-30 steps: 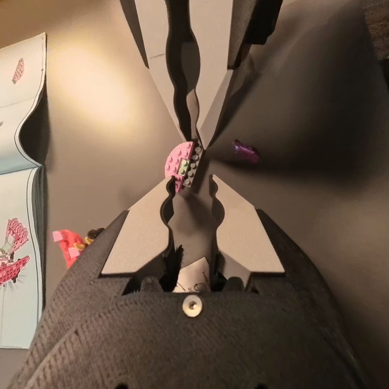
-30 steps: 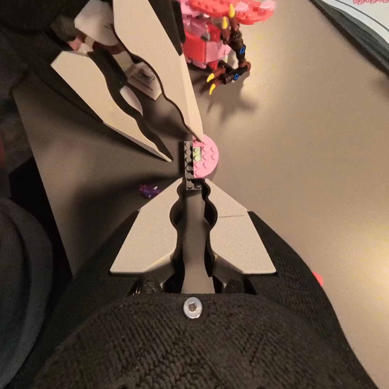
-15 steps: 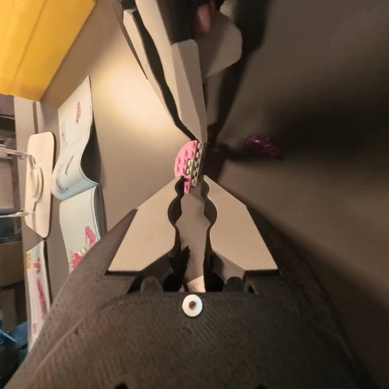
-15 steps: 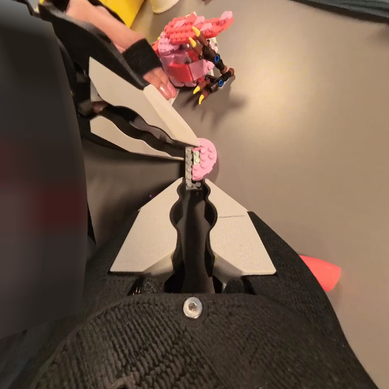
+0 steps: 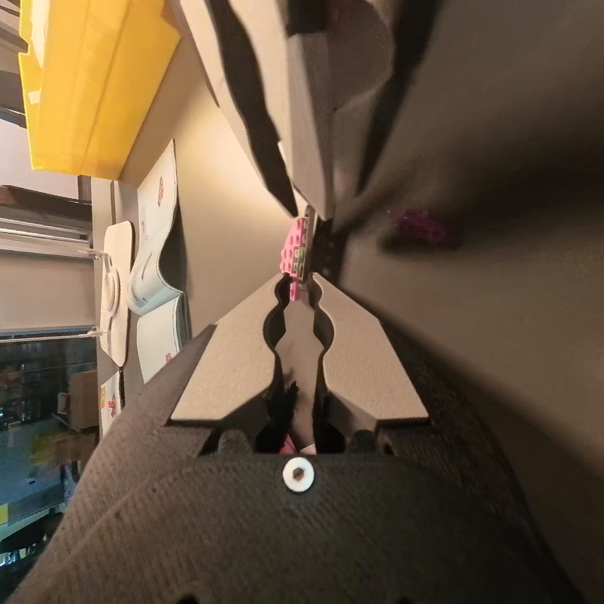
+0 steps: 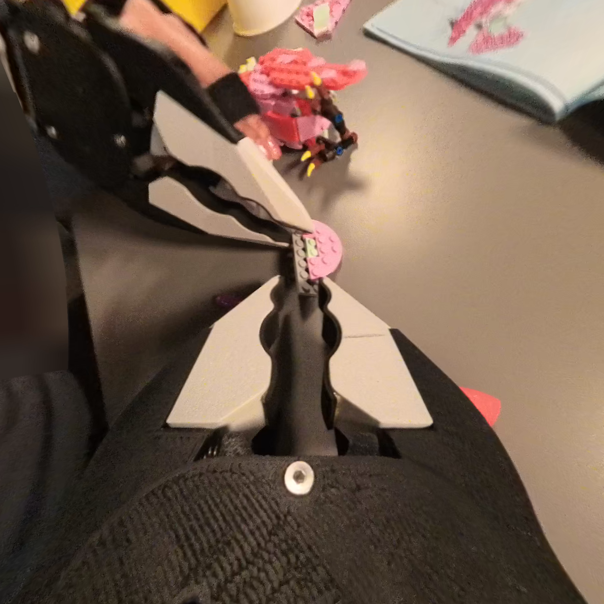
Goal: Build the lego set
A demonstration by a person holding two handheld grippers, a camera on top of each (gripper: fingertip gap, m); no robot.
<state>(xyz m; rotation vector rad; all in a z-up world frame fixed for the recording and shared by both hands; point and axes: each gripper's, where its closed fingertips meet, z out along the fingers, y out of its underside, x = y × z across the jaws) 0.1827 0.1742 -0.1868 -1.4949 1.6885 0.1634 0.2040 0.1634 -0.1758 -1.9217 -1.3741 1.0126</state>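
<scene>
The small brick assembly [image 6: 312, 258], a pink half-round plate joined to a grey studded strip with a pale green piece between them, hangs in the air above the table [image 6: 457, 261], caught end to end between my two grippers. My left gripper [image 5: 297, 277] has its fingers drawn together on the far end of the piece, pinching only its edge. My right gripper [image 6: 300, 281] has its fingers apart, with the near end of the grey strip standing between them and a gap showing on the left side. As I judge it, the whole weight now rests on that one thin pinch. The piece could swing or slip out and drop to the table, perhaps down by the purple piece [image 5: 421, 228] in the shadow. If I pull my right fingers away crookedly they could snag the strip and lever it off the pink plate. Motion blur tells me my hands are not steady, which makes either more likely. A second ago it was the reverse: the right fingers were clamped on the grey strip and the left fingers stood wide, barely at the pink edge. Both views have also tilted, so the yellow box [image 5: 88, 81] and the open booklet [image 6: 523, 58] have come into sight, with the red and pink brick model [image 6: 300, 108] on the far side.
</scene>
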